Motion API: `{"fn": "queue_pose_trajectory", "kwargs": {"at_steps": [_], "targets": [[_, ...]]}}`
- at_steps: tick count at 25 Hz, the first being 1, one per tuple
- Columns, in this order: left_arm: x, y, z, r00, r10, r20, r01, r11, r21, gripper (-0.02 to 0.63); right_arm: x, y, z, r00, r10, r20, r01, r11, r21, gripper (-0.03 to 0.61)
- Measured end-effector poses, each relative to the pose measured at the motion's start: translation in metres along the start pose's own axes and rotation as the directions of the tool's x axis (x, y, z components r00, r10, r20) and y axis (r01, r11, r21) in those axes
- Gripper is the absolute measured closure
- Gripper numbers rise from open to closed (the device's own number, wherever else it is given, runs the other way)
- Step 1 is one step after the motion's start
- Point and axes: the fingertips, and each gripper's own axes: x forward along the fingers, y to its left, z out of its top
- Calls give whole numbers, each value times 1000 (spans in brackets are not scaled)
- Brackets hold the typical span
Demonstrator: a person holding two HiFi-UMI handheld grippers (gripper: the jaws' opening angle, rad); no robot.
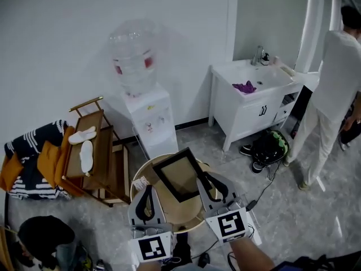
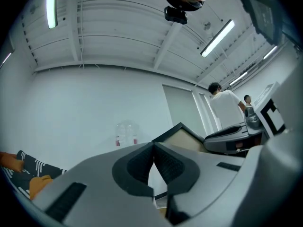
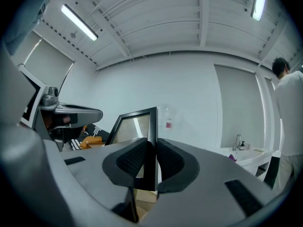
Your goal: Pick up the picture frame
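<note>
Your right gripper is clamped on the right edge of the black picture frame. Only its own view shows the pads pinching that edge. Your left gripper has its jaw tips together with nothing between them. From the head view, the frame sits tilted over the round wooden table. Beyond it are the water dispenser and, farther right, the white sink cabinet.
</note>
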Motion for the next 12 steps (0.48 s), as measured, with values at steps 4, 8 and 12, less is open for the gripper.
{"fn": "queue_pose_trajectory", "kwargs": {"at_steps": [4, 8, 12], "targets": [[-9, -9, 31, 998, 11, 58, -13, 1000, 25, 598, -19, -8, 33, 998, -9, 63, 11, 1000, -19, 497], [-17, -14, 57, 994, 19, 107, -24, 999, 46, 598, -34, -10, 55, 994, -11, 112, 16, 999, -48, 497], [-25, -22, 77, 989, 20, 144, -30, 997, 67, 598, -46, -12, 74, 988, -17, 151, 28, 997, -70, 497]]}}
